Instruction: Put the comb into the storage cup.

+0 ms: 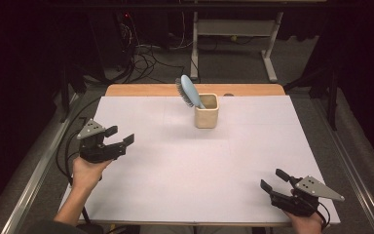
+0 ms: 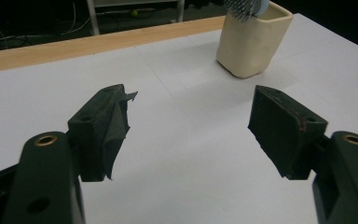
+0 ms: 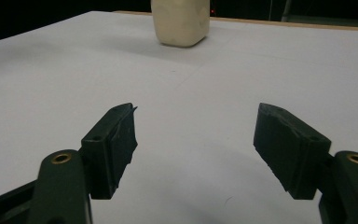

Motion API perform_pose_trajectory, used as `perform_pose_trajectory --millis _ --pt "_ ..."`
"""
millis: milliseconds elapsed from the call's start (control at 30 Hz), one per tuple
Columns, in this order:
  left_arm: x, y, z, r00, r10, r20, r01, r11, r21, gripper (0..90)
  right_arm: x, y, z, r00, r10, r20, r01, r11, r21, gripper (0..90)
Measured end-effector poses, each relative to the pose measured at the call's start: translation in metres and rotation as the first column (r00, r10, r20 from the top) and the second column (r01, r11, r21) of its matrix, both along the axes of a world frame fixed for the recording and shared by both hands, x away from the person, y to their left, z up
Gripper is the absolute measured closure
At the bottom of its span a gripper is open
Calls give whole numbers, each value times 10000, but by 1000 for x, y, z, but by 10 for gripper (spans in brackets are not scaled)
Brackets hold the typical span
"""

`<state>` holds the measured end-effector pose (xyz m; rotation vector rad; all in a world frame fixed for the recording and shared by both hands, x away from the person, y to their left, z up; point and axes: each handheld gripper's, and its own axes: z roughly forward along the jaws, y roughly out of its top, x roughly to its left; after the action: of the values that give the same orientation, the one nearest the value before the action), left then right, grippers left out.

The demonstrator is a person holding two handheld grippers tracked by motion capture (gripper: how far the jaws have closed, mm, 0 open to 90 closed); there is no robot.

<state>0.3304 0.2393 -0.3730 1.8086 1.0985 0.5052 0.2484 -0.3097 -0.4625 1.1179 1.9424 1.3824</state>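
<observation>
Fingers spread and empty on both the left gripper (image 1: 118,135) and right gripper (image 1: 273,180); one cup (image 1: 207,114), one hairbrush (image 1: 189,90).

The left hand-held gripper (image 1: 119,136) hovers with jaws spread wide — nothing between them. The right hand-held gripper (image 1: 272,179) sits low, also gaping and empty — both forearms enter from below.

A pale blue hairbrush (image 1: 188,90) with dark bristles is standing handle-down in a cream, square-sided cup (image 1: 207,117), its head leaning out to the left over the rim, bristles facing left. The cup is sitting upright on the white desk (image 1: 185,165), near the middle of the far edge.
</observation>
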Motion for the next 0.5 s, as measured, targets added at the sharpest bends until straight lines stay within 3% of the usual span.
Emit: perform_pose_trajectory --millis 500 --pt "-13 2 -2 9998 -84 166 83 10000 38 288 0 0 0 10000 13 17 -13 10000 -7 301"
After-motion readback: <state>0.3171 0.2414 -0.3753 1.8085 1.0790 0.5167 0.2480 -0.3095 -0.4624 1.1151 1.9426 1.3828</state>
